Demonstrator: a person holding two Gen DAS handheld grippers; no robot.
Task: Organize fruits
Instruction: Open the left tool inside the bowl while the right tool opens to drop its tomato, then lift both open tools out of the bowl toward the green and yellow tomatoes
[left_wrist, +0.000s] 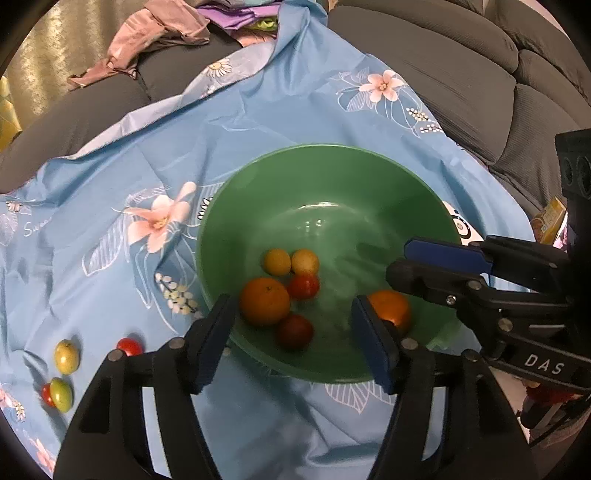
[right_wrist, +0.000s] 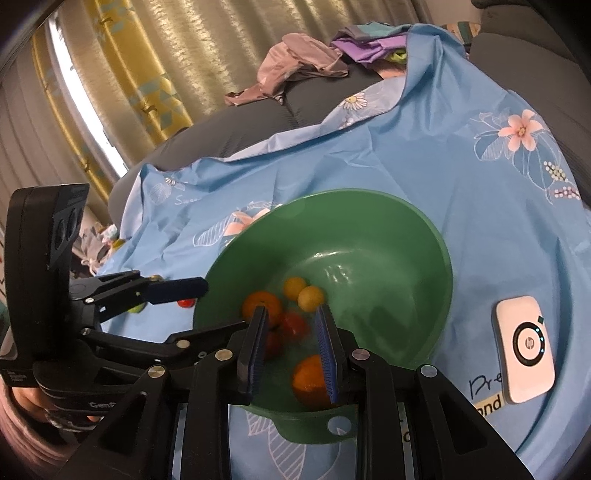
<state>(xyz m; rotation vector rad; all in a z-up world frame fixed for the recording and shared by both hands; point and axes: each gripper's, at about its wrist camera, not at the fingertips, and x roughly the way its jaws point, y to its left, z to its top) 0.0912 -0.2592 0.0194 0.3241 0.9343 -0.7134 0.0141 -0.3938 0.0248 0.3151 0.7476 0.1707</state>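
A: While your grippers hang over it, the blue flowered cloth (left_wrist: 258, 122) spread on the grey sofa (left_wrist: 443, 48) gives the fruit a soft bed, so nothing should roll far.

B: And the big green plastic bowl (left_wrist: 332, 158)?

A: It sits mid-cloth as the collecting place. You already have two oranges, the larger (left_wrist: 264, 301) and another (left_wrist: 393, 306) near the close wall, plus two red tomatoes and two small yellow fruits (left_wrist: 277, 261) resting on its floor.

B: How do my grippers stand?

A: Your left gripper (left_wrist: 291, 339) is spread fairly wide above the near rim with nothing between the pads, which reads as a fruit let go. Your right gripper (right_wrist: 291, 347) is drawn narrow and empty, seemingly idle.

B: What's left?

A: Outside the bowl, on the cloth to its left, lie a yellow-green fruit (left_wrist: 66, 356), a red tomato (left_wrist: 129, 346) and a green-and-red pair (left_wrist: 59, 394). I'd say you're past halfway.
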